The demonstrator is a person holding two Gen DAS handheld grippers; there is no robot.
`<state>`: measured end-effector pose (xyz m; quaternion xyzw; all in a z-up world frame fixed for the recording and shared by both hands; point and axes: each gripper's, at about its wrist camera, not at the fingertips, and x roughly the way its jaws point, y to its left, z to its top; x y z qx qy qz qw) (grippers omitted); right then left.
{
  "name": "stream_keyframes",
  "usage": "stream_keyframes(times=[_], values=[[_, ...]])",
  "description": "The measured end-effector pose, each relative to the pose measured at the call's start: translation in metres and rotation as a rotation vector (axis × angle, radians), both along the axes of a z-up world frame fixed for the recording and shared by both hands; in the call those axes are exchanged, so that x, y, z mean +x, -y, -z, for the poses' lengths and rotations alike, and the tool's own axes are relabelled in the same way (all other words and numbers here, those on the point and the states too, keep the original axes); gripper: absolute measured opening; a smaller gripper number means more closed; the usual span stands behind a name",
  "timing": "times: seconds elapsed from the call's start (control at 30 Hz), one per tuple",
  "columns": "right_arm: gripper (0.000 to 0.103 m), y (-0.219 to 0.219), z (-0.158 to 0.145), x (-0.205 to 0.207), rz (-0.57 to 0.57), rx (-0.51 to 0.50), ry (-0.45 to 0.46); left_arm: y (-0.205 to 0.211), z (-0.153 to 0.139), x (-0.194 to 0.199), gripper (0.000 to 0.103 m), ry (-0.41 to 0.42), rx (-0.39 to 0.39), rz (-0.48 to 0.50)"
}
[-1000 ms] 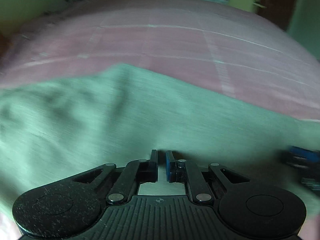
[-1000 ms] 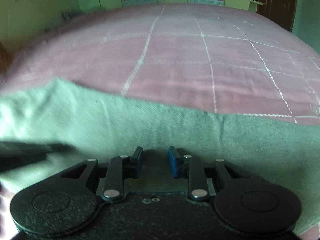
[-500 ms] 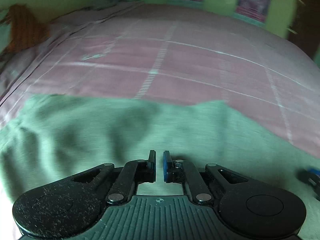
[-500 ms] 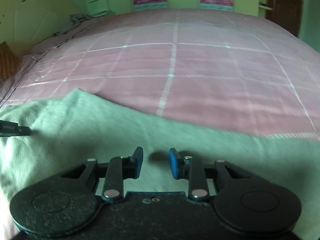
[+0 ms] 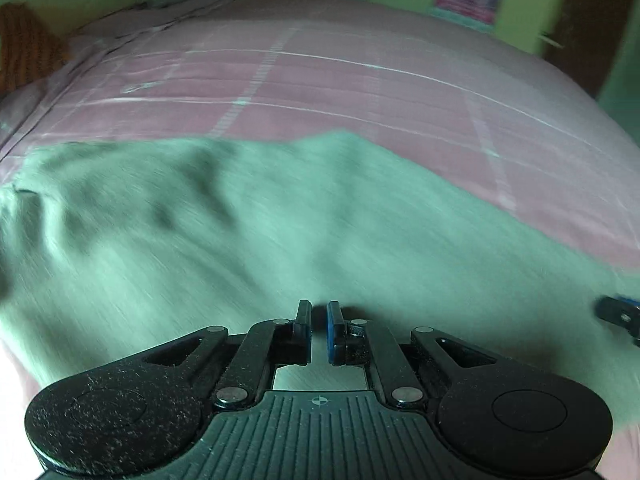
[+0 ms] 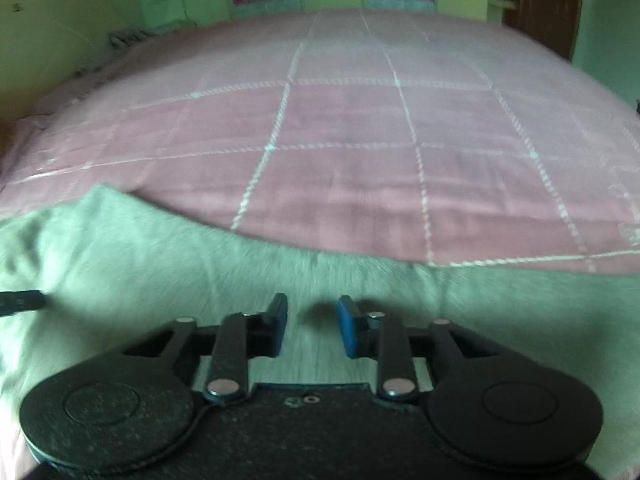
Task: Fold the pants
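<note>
My left gripper [image 5: 319,330] had its jaws nearly together with only a slit between, whether pinching cloth I could not tell; my right gripper [image 6: 312,326] stood spread. The green pants [image 5: 240,240] lay across the pink bed [image 6: 360,140]; I feared a thin grip would slip and drag wrinkles.

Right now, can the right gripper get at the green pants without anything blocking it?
Probably yes. The right gripper hangs over the green pants with its jaws apart and only cloth ahead of it. The left gripper sits off to the side, out of the way.
</note>
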<state>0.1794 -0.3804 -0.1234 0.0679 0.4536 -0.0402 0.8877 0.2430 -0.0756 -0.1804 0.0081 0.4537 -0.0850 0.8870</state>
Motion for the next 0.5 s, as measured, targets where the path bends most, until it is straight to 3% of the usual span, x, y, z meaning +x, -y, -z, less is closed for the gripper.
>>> stream_keyframes(times=[0.1,0.23,0.3,0.5], values=[[0.026,-0.008,-0.005,-0.035,-0.066,-0.084,0.009,0.029,0.005,-0.037,0.005,0.011,0.007,0.067],[0.028,0.007,0.009,-0.065,-0.036,-0.164,-0.045,0.050,0.013,-0.066,0.005,0.067,0.095,0.075],[0.028,0.017,0.013,-0.075,-0.019,-0.162,-0.039,0.054,0.009,-0.068,0.005,0.062,0.124,0.079],[0.031,0.047,-0.007,-0.089,0.089,-0.085,0.001,0.072,-0.014,-0.076,0.006,0.052,0.062,0.093]])
